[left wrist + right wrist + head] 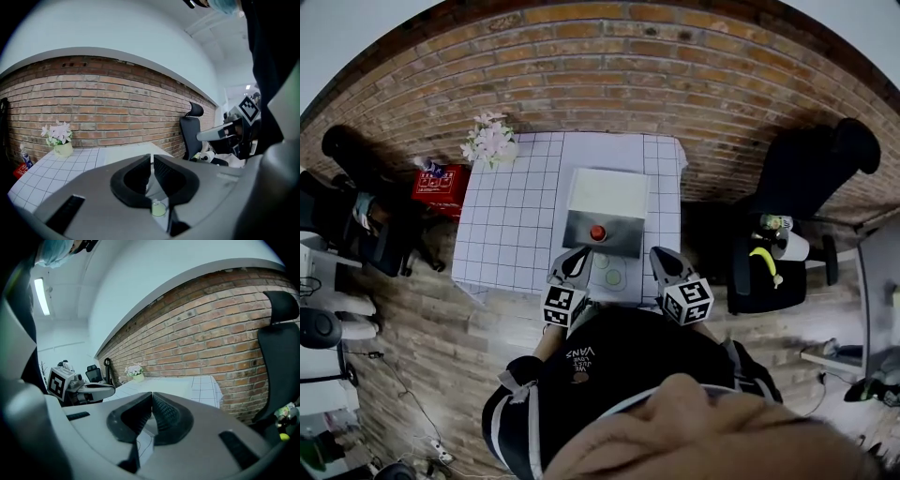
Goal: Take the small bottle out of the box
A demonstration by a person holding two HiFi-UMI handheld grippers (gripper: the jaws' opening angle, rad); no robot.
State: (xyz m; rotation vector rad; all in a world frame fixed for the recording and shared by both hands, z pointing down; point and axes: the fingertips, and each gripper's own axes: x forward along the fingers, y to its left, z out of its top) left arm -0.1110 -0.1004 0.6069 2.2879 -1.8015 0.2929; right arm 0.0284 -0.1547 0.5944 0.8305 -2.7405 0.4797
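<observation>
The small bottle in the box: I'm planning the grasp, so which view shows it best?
The head view: it looks down into the open box and shows the small bottle, red-topped, inside. Neither gripper view shows it: both look low across the table, their own jaws in front.

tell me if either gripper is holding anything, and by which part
Nothing is held. The left gripper and the right gripper are both shut and empty; the small bottle sits in the box.

Body of the small bottle [597, 232] unseen inside the box [577, 230].
</observation>
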